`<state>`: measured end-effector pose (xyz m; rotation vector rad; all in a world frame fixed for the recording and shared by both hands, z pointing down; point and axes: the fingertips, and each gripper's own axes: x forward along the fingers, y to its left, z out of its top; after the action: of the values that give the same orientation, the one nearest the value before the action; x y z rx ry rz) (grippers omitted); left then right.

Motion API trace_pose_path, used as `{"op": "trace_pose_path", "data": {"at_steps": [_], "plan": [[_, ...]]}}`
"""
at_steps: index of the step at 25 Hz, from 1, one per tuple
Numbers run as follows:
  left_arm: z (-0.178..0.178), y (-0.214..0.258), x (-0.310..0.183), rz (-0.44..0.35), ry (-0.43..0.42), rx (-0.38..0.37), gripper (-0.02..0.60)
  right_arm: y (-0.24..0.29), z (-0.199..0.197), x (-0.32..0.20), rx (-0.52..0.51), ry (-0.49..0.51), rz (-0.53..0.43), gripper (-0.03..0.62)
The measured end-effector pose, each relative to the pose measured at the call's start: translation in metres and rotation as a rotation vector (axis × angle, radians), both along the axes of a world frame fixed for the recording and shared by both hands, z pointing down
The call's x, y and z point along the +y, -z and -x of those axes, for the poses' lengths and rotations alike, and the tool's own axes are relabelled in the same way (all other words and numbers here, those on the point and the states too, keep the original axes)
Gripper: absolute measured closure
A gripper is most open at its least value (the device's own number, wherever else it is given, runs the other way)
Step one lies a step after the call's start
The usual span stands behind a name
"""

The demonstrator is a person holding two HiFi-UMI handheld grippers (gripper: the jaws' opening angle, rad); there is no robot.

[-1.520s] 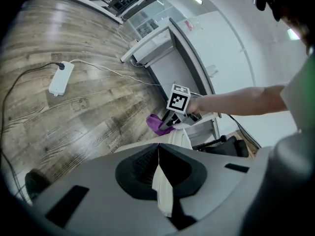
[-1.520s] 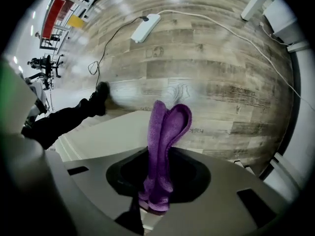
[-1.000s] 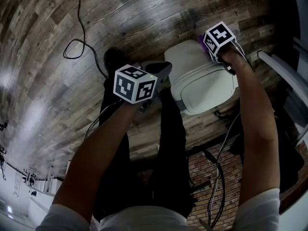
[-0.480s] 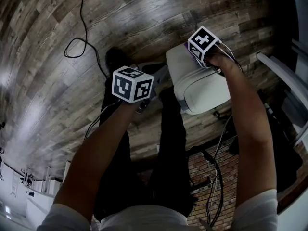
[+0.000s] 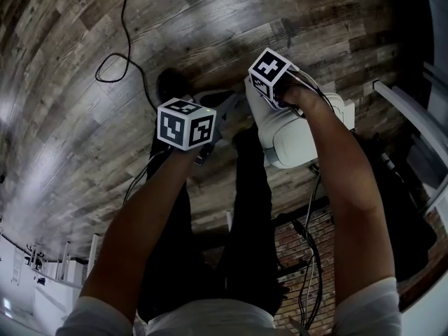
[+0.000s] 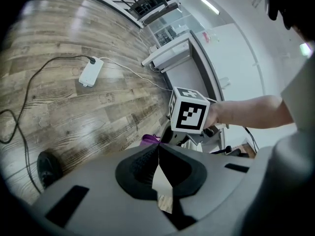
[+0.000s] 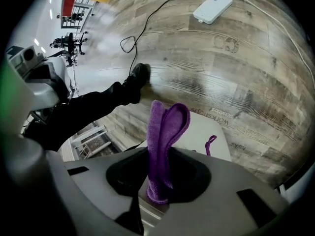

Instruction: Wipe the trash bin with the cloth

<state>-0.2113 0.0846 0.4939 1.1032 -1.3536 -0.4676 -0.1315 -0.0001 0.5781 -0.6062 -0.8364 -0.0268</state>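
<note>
Wiping step in hand. Right tool (image 7: 157,183) is clenched on the purple cloth (image 7: 165,127), held at the left edge of the lid of the white trash bin (image 5: 302,140). The bin stands on the wood floor (image 5: 84,82), just beside the person's leg. Left tool (image 6: 158,176) is closed on nothing and held near the bin's left side; contact cannot be told. Judgement: next move calls for a steady drag across the lid, then the sides.

Bin (image 5: 302,140) partly behind R claw (image 5: 264,89) & arm.
</note>
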Motion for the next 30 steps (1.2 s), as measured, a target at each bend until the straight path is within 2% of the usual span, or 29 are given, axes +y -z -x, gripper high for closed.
{"op": "trace_pose_path", "data": {"at_steps": [3, 10, 13, 16, 19, 25, 30], "plan": [[0.004, -0.004, 0.010, 0.009, 0.022, 0.001, 0.577, -0.002, -0.004, 0.020, 0.026, -0.003, 0.023, 0.493], [0.012, -0.018, 0.041, 0.044, 0.083, 0.005, 0.577, -0.003, -0.016, 0.081, 0.088, -0.088, 0.124, 0.493], [0.018, -0.023, 0.053, 0.056, 0.109, -0.001, 0.577, 0.004, -0.014, 0.110, 0.115, -0.167, 0.205, 0.493], [0.023, -0.027, 0.063, 0.073, 0.135, -0.005, 0.577, 0.004, -0.003, 0.122, 0.090, -0.223, 0.242, 0.493], [0.028, -0.031, 0.064, 0.080, 0.140, -0.010, 0.577, -0.003, 0.017, 0.106, 0.031, -0.220, 0.220, 0.493], [0.035, -0.038, 0.049, 0.066, 0.117, -0.023, 0.577, -0.021, 0.056, 0.043, -0.059, -0.223, 0.127, 0.493], [0.032, -0.046, 0.031, 0.056, 0.066, -0.029, 0.577, -0.037, 0.063, -0.015, -0.082, -0.186, 0.041, 0.493]]}}
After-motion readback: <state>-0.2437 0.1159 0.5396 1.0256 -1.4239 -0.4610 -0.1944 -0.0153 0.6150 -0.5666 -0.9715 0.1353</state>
